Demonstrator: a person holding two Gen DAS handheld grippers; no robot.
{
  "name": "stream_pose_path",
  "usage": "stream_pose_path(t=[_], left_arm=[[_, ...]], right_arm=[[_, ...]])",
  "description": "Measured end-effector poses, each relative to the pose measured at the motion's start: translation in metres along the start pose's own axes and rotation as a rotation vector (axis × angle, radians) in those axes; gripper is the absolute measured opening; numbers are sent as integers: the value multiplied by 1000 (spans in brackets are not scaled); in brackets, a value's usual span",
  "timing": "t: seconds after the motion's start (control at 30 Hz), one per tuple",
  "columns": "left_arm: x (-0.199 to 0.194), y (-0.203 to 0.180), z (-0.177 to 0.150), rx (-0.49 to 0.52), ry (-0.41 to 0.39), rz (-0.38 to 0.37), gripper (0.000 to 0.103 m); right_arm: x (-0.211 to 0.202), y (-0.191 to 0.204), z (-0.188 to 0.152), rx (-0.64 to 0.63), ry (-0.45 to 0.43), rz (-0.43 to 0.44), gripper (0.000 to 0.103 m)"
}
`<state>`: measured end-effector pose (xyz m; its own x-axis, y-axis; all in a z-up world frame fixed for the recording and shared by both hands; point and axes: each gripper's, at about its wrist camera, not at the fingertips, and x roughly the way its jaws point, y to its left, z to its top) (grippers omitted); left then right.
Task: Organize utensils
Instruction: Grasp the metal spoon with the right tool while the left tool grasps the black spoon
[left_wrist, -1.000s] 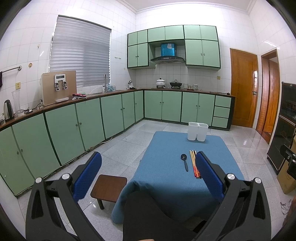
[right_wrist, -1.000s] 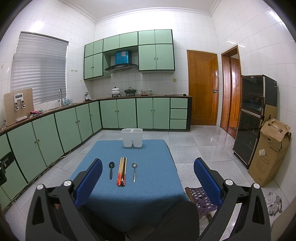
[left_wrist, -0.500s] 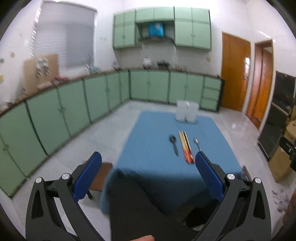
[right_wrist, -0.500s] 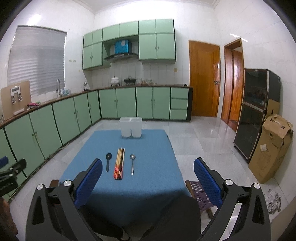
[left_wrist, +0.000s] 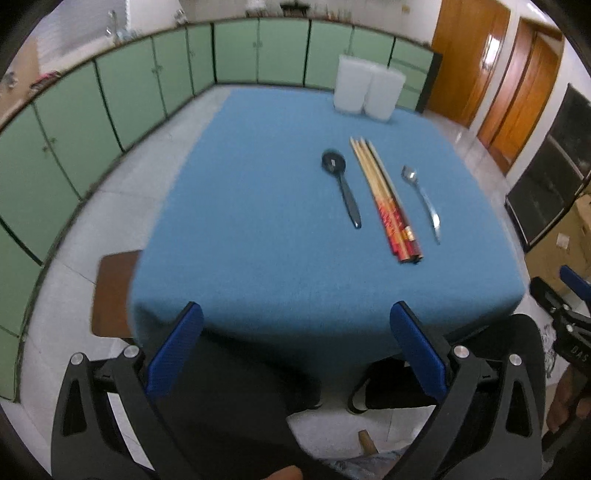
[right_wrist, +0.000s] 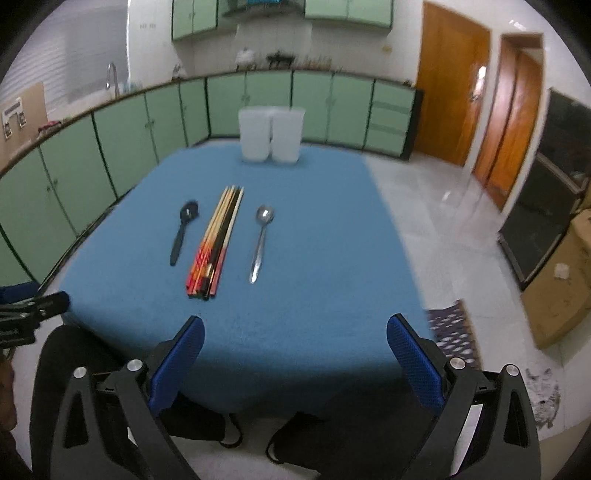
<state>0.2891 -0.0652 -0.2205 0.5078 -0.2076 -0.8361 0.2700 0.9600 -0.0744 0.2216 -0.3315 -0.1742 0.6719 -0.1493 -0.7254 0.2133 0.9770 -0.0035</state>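
Chopsticks (right_wrist: 214, 242) lie untouched (between two spoons); left gripper (left_wrist: 295, 350) and right gripper (right_wrist: 295, 354) jaws gape wide, empty.

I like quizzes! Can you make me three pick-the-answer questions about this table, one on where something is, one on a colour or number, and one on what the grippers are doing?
1. What lies between the two spoons?
A. chopsticks
B. a cup
C. a plate

2. What colour is the left spoon?
A. red
B. black
C. white

3. How is the right hand-held gripper?
A. shut on a spoon
B. shut on chopsticks
C. open, holding nothing

Answers: 1 A, the bundle lies between the black spoon and the metal spoon. 2 B, it is dark against the blue cloth. 3 C, its fingers stand wide apart with nothing between them.
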Motion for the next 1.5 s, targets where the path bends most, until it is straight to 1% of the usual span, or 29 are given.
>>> stream_pose_path(t=[0.07, 0.17, 0.27, 0.3, 0.37, 0.43, 0.47, 0.53, 0.63, 0.7, 0.77, 0.8, 0.9, 0.97, 1.07, 1.1, 1.13, 1.17, 1.23, 1.27, 1.33, 1.37, 1.4, 1.47, 1.5], left_arm=[[31, -2, 8, 5, 30, 6, 98], [64, -9, 19, 34, 45, 26, 98], [84, -6, 25, 47, 63, 32, 98], [88, -5, 26, 42, 63, 27, 98], [93, -1, 26, 32, 68, 14, 98], [98, 1, 26, 30, 74, -11, 98], [98, 0, 26, 41, 61, -3, 98], [102, -8, 27, 74, 44, 4, 98], [110, -21, 33, 98, 34, 32, 98], [115, -29, 39, 105, 26, 37, 98], [120, -38, 45, 103, 18, 43, 98], [122, -43, 48, 102, 14, 46, 98], [126, -50, 53, 94, -4, 52, 98], [128, -53, 55, 71, -18, 55, 98], [124, -52, 51, 57, -36, 66, 97], [122, -52, 49, 54, -45, 68, 94], [120, -52, 48, 52, -56, 70, 85], [117, -53, 46, 50, -70, 69, 79], [113, -56, 45, 58, -91, 57, 54], [111, -58, 45, 63, -97, 47, 48], [112, -61, 48, 61, -103, 21, 22], [111, -60, 49, 56, -100, 7, 17], [111, -59, 51, 44, -92, -8, 12], [110, -54, 54, 18, -73, -39, 12], [109, -51, 56, 10, -61, -50, 12]], right_arm=[[31, 4, 2, -7, 21, 10, 97], [70, 3, 5, 4, 57, 48, 95], [89, 3, 5, 4, 79, 68, 86], [96, 2, 5, 4, 86, 79, 83], [105, 3, 5, -2, 92, 110, 79], [111, 4, 6, -8, 95, 123, 78], [115, 6, 6, -14, 95, 133, 77], [117, 10, 7, -41, 83, 122, 77], [119, 11, 8, -80, 43, 119, 73], [121, 7, 13, -90, 25, 124, 60], [124, 0, 18, -92, 12, 130, 50], [127, -4, 21, -89, 11, 131, 47], [132, -9, 26, -76, 11, 144, 46], [132, -9, 26, -81, 5, 149, 47], [132, -7, 24, -97, -13, 151, 47], [132, -7, 23, -103, -18, 151, 46], [131, -7, 23, -107, -23, 150, 46], [131, -7, 23, -107, -26, 152, 44], [131, -6, 22, -109, -33, 159, 41], [131, -5, 22, -110, -35, 161, 38], [130, -3, 22, -115, -38, 170, 29], [130, -1, 22, -118, -38, 176, 20], [130, 0, 23, -121, -35, 181, 14], [129, 1, 24, -117, -28, 189, 10], [129, 0, 26, -107, -22, 195, 10]])
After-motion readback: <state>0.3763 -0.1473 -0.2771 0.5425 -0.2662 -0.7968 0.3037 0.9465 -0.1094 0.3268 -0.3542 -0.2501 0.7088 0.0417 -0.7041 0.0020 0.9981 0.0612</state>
